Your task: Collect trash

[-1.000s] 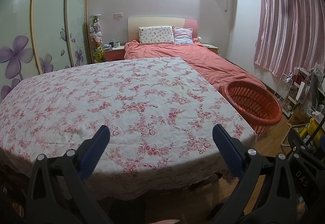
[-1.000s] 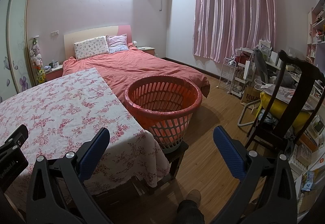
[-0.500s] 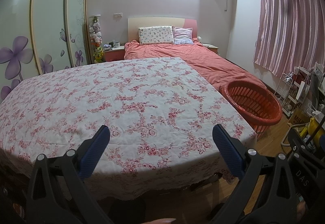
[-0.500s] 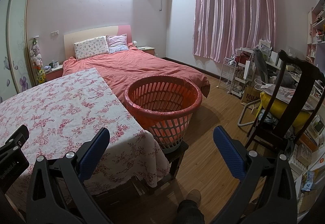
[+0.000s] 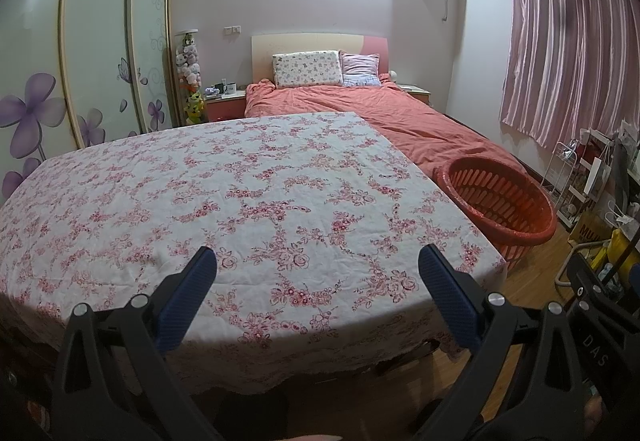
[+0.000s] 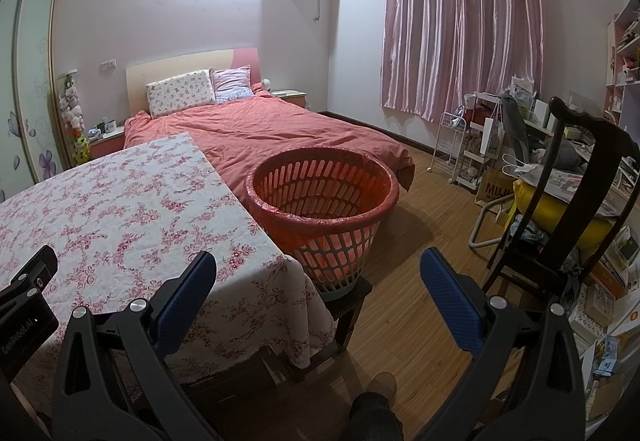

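Observation:
An orange slatted basket point(image 6: 322, 197) stands on a low dark stool beside the right end of a table draped in a pink floral cloth point(image 5: 224, 201); the basket point(image 5: 496, 197) also shows at the right in the left wrist view. No trash shows on the cloth. My left gripper point(image 5: 318, 269) hangs open over the table's near edge, nothing between its blue pads. My right gripper point(image 6: 318, 271) is open too, held in front of the basket and the table's corner, with nothing in it.
A bed with a salmon cover point(image 6: 272, 129) lies behind the table. A dark wooden chair point(image 6: 568, 209) with a yellow cushion and cluttered shelves point(image 6: 480, 145) fill the right side. Wood floor point(image 6: 420, 233) lies open between basket and chair. A person's shoe point(image 6: 380, 387) shows below.

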Available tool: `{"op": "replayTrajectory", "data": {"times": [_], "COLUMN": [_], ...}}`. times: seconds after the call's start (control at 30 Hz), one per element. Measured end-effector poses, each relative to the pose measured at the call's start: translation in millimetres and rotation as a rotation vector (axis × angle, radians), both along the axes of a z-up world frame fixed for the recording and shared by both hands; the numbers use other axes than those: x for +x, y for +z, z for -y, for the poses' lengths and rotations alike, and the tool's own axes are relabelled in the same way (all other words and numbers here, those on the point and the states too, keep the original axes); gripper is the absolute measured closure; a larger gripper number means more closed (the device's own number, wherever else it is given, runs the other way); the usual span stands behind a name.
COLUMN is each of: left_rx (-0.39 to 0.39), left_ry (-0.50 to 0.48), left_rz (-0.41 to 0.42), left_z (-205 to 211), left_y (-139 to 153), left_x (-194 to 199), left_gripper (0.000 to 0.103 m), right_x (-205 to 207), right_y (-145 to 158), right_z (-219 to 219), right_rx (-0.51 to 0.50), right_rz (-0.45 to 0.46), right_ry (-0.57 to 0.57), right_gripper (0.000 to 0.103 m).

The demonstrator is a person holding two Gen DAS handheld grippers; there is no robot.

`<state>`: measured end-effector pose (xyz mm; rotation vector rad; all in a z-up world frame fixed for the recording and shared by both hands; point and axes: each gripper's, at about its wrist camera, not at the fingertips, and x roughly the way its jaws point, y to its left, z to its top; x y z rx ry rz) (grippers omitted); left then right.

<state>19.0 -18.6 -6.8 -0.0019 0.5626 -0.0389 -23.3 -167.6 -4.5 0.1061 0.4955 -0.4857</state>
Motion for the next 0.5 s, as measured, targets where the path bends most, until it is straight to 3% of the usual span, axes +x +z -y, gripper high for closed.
{"op": "replayTrajectory", "data": {"times": [0.5], "left_rx": [0.007], "left_ry": [0.002], "left_rz": [0.002], "left_z": [-0.9], "left_y": [-0.2], "left_x": [0.5], "left_gripper": [0.004], "right_x": [0.0], "right_y": [0.7], "right_z": [1.2], "right_rx": [0.001], "right_rz": [-0.001], "right_ry": [0.000], "right_gripper": [0.002]}}
